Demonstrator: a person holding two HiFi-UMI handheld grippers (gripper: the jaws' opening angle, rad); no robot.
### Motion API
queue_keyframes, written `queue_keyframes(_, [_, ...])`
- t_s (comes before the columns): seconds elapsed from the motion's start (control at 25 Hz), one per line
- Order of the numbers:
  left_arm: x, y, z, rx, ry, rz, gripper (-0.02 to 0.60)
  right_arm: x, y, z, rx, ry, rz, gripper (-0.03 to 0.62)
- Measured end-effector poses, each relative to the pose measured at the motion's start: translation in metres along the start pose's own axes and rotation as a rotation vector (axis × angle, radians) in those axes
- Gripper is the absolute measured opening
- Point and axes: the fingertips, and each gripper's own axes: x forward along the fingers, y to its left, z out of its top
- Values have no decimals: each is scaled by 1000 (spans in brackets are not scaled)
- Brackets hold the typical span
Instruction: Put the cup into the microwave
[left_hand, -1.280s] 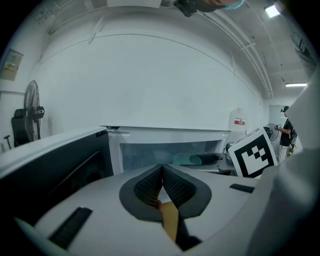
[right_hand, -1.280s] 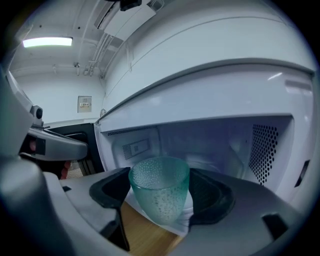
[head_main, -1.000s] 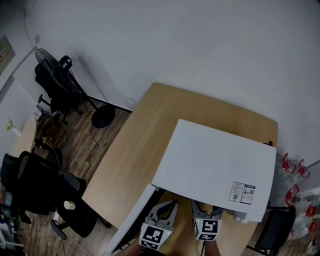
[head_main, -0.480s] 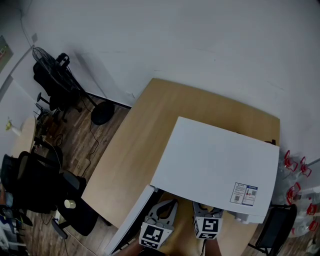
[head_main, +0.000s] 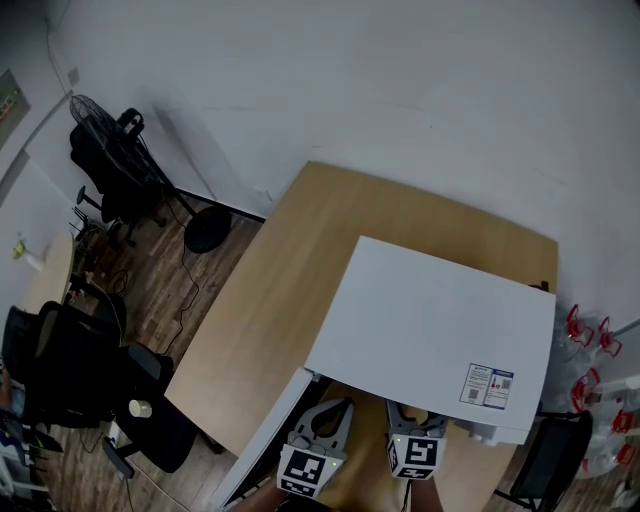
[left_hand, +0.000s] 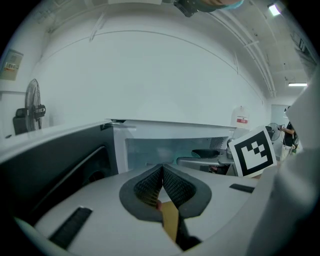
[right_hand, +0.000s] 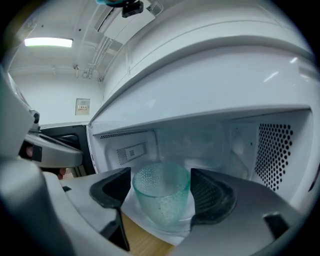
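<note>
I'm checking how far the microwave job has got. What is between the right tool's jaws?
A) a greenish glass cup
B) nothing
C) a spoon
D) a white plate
A: the right gripper view shows a textured greenish glass cup held between the pads of the right tool, just at the mouth of the open microwave.

The cup (right_hand: 161, 195) is pale green glass you can see through, with tiny bumps all over. It stands upright, open end up, right at the front edge of the microwave (head_main: 430, 330). The microwave is a white box with its door wide open.
</note>
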Motion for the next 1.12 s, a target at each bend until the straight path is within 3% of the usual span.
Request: queue_keyframes(1.12, [-69,-32,33,52,-126,-24,23,-83,30,35,-19,-75,-15,341])
